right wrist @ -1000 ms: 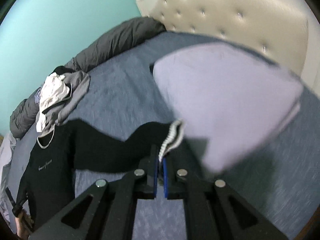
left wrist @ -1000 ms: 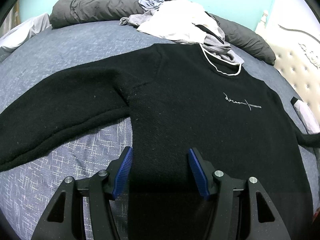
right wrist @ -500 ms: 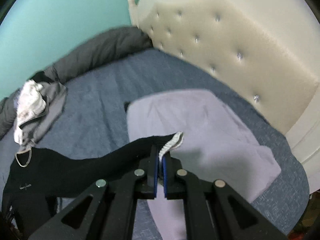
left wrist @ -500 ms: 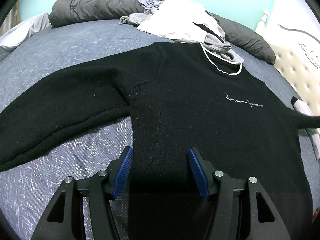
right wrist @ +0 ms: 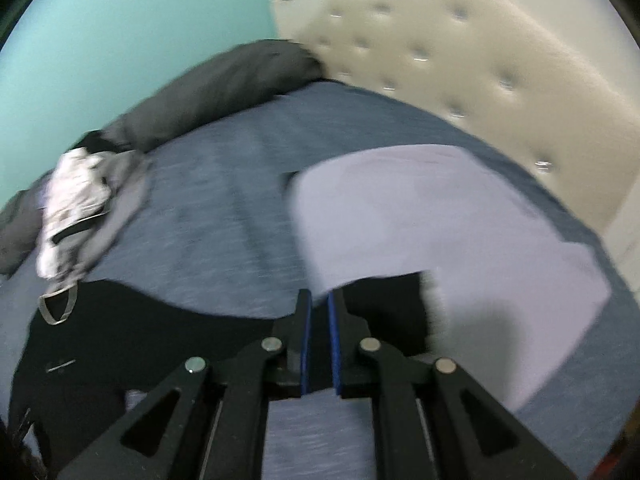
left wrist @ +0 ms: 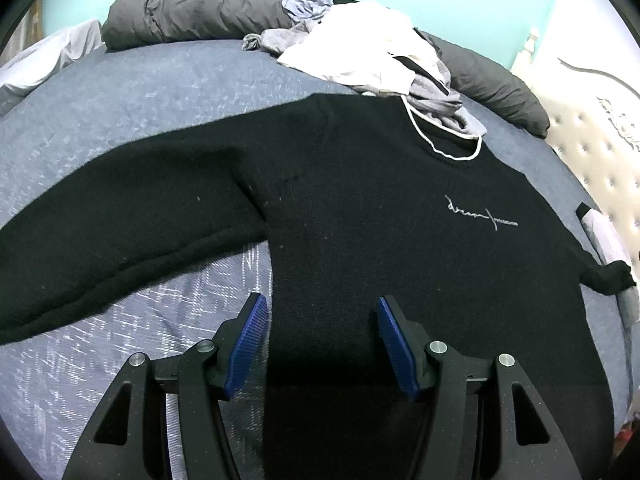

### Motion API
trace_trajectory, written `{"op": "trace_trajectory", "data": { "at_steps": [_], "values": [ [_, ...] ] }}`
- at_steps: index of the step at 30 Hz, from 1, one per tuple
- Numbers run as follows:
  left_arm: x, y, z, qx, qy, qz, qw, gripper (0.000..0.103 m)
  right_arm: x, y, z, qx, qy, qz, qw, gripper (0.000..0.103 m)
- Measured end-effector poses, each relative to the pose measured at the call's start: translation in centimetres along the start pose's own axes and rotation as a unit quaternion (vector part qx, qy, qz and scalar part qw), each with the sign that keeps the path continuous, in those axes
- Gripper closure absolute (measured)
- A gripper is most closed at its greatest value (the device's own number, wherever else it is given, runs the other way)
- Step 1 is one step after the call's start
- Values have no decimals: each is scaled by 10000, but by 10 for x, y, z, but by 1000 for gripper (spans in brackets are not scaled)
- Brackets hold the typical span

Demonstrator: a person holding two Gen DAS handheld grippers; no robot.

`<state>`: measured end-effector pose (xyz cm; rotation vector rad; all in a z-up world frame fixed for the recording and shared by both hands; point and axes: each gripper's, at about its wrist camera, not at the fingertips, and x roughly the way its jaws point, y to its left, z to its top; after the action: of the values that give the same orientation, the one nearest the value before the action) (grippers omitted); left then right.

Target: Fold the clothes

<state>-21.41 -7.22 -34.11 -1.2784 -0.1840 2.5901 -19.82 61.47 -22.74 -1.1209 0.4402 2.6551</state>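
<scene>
Black sweater (left wrist: pixel 360 208) lies face up and spread flat on the blue-grey bed (left wrist: pixel 160 92), white-trimmed neck towards the clothes pile (left wrist: pixel 360 52). One sleeve (left wrist: pixel 112 216) stretches out to the left; the other sleeve's cuff (right wrist: pixel 384 300) rests on a lilac pillow (right wrist: pixel 460 216) beside the tufted headboard (right wrist: pixel 480 52). Left gripper (left wrist: pixel 320 320) hangs over the sweater's hem, jaws wide with nothing between them. Right gripper (right wrist: pixel 318 312) has just been opening: its jaws stand narrowly apart over the cuff, nothing between them. Dark duvet (left wrist: pixel 192 8) lines the far edge.
</scene>
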Motion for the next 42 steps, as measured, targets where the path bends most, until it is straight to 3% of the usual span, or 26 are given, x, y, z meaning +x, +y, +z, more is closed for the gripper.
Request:
{"op": "trace_trajectory", "data": {
  "at_steps": [4,10,14,15,20,25,29,32,34,36,37,39,42],
  "values": [
    [-16,16,3,-209,14,105,9997,41,8,61,-33,93,73,991,9950,93],
    [-46,62,9,-457,173,421,9979,41,17,161,-97,161,397,2140,9759,91],
    [-73,116,14,-815,211,693,9940,34,16,207,-136,126,576,2736,9600,68],
    [-78,131,14,-921,235,760,9926,33,15,216,-146,112,615,2841,9568,66],
    [-113,217,15,-1410,311,1371,9800,33,15,238,-185,63,750,3145,9463,66],
    [-142,282,7,-1669,255,1952,9661,31,13,246,-191,-95,695,3264,9426,66],
    [-145,321,-6,-2108,326,2055,9551,31,16,249,-195,-151,667,3378,9387,63],
    [-138,332,-12,-2199,390,1927,9555,32,20,249,-203,-144,752,3357,9389,63],
    [-131,332,-14,-2160,433,1809,9585,41,22,248,-205,-133,776,3329,9397,63],
    [-124,330,-15,-2120,472,1757,9602,62,22,247,-205,-128,755,3331,9398,63],
    [-123,330,-15,-2099,476,1748,9608,66,22,246,-205,-126,741,3334,9398,63],
    [-122,329,-12,-2027,463,1738,9626,94,21,245,-204,-124,714,3346,9396,63],
    [-131,322,0,-1752,346,1864,9661,96,21,245,-204,-138,707,3355,9393,63]
  ]
}}
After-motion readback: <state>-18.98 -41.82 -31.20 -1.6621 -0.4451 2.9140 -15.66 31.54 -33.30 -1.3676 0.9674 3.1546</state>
